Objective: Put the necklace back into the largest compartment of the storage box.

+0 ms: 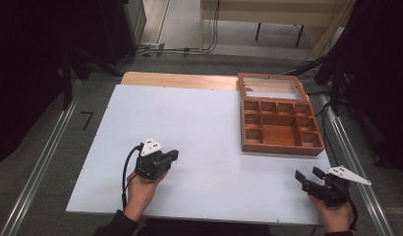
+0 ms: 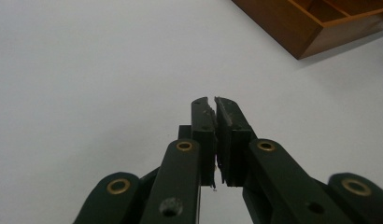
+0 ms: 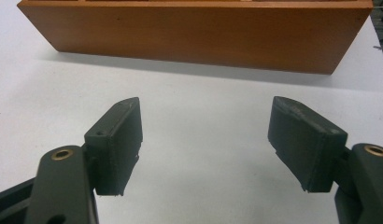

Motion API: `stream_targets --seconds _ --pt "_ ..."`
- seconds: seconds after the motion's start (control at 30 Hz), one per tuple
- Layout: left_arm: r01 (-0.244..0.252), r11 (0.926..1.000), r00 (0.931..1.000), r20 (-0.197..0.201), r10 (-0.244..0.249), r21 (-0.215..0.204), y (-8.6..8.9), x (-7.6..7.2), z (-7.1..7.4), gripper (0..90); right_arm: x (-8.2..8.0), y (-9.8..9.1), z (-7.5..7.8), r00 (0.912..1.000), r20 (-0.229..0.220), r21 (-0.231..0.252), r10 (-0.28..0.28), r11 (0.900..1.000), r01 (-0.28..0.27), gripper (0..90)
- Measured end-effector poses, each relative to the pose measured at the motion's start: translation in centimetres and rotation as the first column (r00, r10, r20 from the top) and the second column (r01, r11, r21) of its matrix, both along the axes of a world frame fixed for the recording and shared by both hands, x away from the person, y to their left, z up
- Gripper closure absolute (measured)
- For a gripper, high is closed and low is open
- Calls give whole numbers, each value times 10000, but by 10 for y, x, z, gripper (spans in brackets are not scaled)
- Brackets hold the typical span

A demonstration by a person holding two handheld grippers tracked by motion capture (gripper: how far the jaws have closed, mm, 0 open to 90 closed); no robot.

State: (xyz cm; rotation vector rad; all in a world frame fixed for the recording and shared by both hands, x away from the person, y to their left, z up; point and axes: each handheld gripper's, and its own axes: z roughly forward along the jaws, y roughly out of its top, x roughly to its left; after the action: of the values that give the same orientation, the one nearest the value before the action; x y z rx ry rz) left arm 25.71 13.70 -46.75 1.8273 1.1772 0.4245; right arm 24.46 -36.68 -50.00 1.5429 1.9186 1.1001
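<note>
The wooden box [image 1: 280,129] sat open at the desk's [image 1: 199,147] far right corner. The right tongs [image 1: 310,177], released, were nearer it; the left tongs [image 1: 172,156] stayed-free and clenched empty.

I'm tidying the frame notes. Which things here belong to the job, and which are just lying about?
Likely the job:
wooden compartment box, its lid open and its compartments apparently empty
left tongs, shut
right tongs, open

Just about:
white table sheet
floor cables
wooden bench
</note>
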Motion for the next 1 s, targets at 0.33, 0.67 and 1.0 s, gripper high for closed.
stream_targets --seconds 0.33,0.67,1.0 --pt "398 9992 9992 -5 -398 -62 -20 6 1 867 1 0 0 10000 -13 6 34 10000 -34 244" --pt "681 9975 9977 18 -681 -183 -37 12 4 867 1 0 -1 10000 -19 -3 74 10000 -74 244" --pt "844 9963 9964 21 -844 -161 -50 17 5 867 1 1 -1 9999 -30 -28 101 9999 -101 244"
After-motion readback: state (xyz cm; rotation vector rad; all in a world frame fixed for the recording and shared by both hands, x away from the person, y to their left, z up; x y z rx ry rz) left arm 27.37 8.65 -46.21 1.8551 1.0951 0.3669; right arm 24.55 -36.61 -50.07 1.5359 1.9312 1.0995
